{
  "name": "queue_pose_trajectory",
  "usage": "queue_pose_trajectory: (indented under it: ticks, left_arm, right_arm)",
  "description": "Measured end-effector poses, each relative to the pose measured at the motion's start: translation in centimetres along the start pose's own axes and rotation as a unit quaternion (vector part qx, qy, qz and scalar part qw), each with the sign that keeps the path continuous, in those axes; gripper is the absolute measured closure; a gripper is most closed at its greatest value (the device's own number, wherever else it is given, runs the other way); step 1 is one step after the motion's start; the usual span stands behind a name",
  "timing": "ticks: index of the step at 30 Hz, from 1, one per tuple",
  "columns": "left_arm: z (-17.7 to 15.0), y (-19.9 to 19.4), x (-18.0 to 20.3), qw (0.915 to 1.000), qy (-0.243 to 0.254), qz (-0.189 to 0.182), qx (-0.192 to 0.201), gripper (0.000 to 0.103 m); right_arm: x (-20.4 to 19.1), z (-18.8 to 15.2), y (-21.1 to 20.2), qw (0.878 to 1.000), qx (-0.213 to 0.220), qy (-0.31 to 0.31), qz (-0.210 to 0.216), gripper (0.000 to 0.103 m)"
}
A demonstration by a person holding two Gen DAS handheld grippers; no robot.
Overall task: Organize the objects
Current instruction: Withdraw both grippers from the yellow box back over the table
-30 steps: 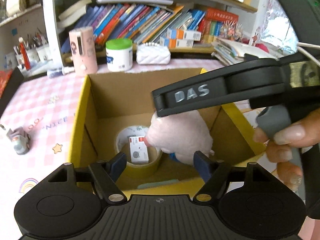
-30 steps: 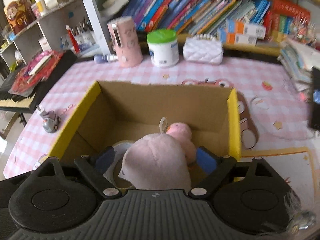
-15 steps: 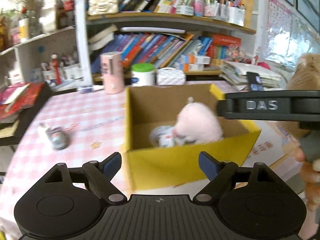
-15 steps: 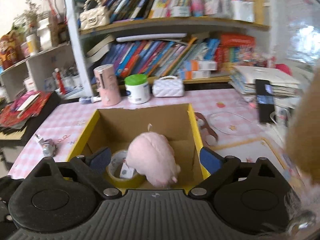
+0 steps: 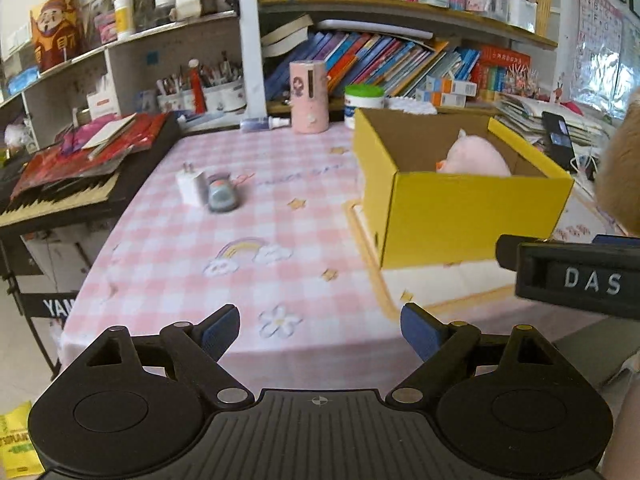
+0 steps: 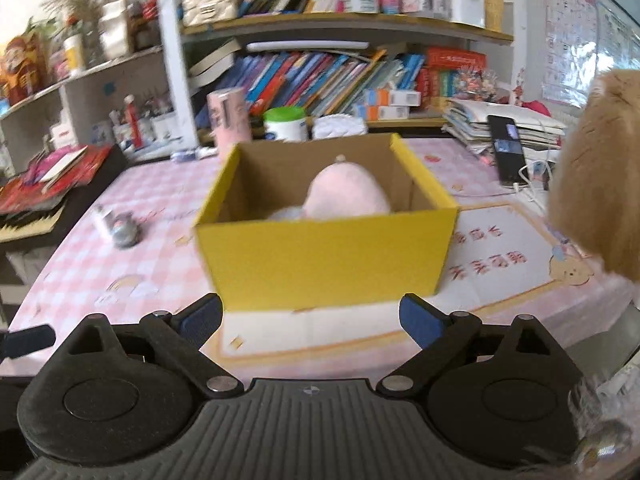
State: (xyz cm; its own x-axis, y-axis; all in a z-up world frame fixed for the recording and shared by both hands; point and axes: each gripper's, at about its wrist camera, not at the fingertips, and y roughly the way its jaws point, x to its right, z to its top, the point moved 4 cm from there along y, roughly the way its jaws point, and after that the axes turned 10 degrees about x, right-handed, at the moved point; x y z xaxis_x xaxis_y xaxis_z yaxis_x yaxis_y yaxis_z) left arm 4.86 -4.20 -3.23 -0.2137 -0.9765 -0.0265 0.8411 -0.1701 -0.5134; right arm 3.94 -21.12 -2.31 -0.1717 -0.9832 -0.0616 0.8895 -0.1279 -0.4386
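A yellow cardboard box [image 5: 472, 216] [image 6: 324, 260] stands on the pink checked tablecloth [image 5: 248, 248]. A pink plush toy [image 5: 476, 160] [image 6: 346, 194] lies inside it. A small grey toy car [image 5: 221, 199] [image 6: 125, 232] and a white charger plug [image 5: 191, 186] sit to the left of the box. My left gripper [image 5: 320, 326] is open and empty, near the table's front edge. My right gripper [image 6: 310, 320] is open and empty, in front of the box. The right gripper's body [image 5: 576, 280] shows at the right of the left wrist view.
A pink cylinder [image 5: 309, 97] [image 6: 230, 120], a green-lidded jar [image 6: 286, 124] and a white purse stand behind the box under shelves of books. A keyboard with red books [image 5: 72, 168] is at the left. A phone [image 6: 506, 148] lies at the right. A tan furry shape [image 6: 592, 208] fills the right edge.
My right gripper let go of the pink plush, which now lies in the box. Both grippers drew back and away from the box toward the table's front edge.
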Motion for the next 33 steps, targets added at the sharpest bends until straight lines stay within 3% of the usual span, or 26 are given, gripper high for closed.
queue_pose_trajectory:
  ticks: [12,33]
  left_arm:
    - [-1.9,-3.9,-4.7,0.9996,-0.018,0.021,0.007,0.013]
    - [-3.0,-7.1,-11.1,0.9974,-0.033,0.055,0.032,0.013]
  right_arm:
    - [-6.8,-2.2,-3.8,0.999,-0.006,-0.022,0.039,0.007]
    - [-13.1,-3.4,-6.0,0.997,-0.001,-0.034,0.066,0.007]
